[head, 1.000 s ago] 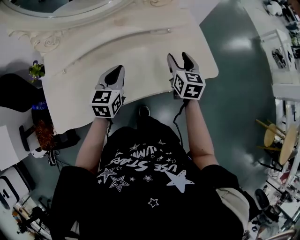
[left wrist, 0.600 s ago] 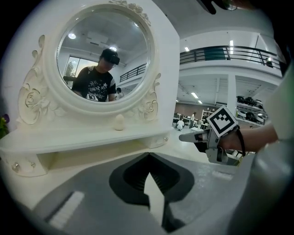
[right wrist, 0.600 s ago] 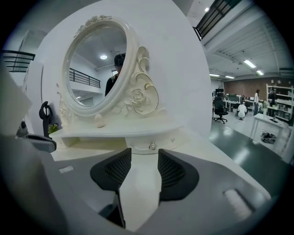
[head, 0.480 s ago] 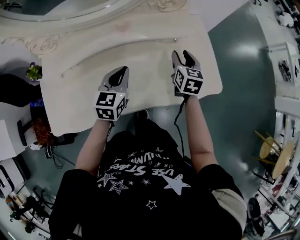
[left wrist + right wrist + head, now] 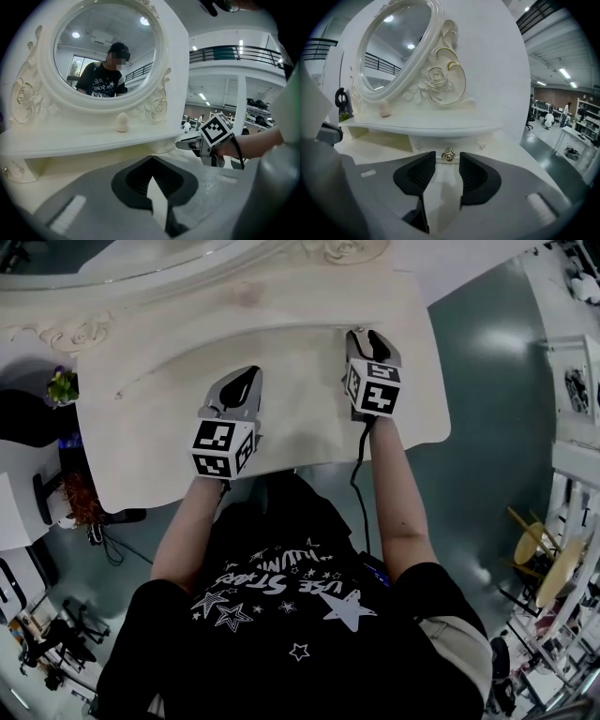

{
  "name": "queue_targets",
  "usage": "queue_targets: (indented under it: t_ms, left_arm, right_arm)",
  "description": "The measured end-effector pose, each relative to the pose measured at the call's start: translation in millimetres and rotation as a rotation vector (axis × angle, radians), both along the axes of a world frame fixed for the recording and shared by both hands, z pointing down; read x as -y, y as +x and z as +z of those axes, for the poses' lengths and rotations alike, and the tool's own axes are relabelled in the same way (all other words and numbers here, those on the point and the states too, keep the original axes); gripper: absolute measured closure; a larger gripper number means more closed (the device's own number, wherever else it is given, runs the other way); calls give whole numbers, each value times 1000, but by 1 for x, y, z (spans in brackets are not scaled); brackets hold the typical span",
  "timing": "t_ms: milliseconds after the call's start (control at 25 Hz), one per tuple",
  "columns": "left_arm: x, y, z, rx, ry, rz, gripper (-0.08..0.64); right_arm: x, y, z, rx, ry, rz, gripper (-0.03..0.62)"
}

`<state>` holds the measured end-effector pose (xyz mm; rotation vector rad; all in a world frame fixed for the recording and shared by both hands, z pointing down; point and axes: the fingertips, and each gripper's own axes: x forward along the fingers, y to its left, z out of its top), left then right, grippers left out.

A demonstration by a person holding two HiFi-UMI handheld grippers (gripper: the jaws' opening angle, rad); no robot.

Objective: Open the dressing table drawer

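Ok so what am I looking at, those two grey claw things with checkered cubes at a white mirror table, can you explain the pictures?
A person holds a two-jaw gripper in each hand; the cubes belong to them. The top-down picture comes from a head camera; the other two cameras ride on the grippers, looking along their jaws. Before them stands a white dressing table with an oval mirror. The left gripper is shut, holding nothing. On the right gripper the jaws have just been closing yet stand apart, a small metal drawer knob lined up at their tips, not gripped.
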<state>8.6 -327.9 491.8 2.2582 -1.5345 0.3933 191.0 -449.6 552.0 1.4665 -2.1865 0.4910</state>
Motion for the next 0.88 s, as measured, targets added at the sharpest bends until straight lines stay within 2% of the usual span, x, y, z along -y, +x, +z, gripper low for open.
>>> queue_targets:
  t_ms: [360,880]
  left_arm:
    - [-1,-2,7,-7,-18,-18,558]
    - [-4,3,8,-14,-24,-16,558]
  right_arm:
    - [11,-4,15,-13,-20,-1,466]
    - [1,0,14,-11,-10,4,469]
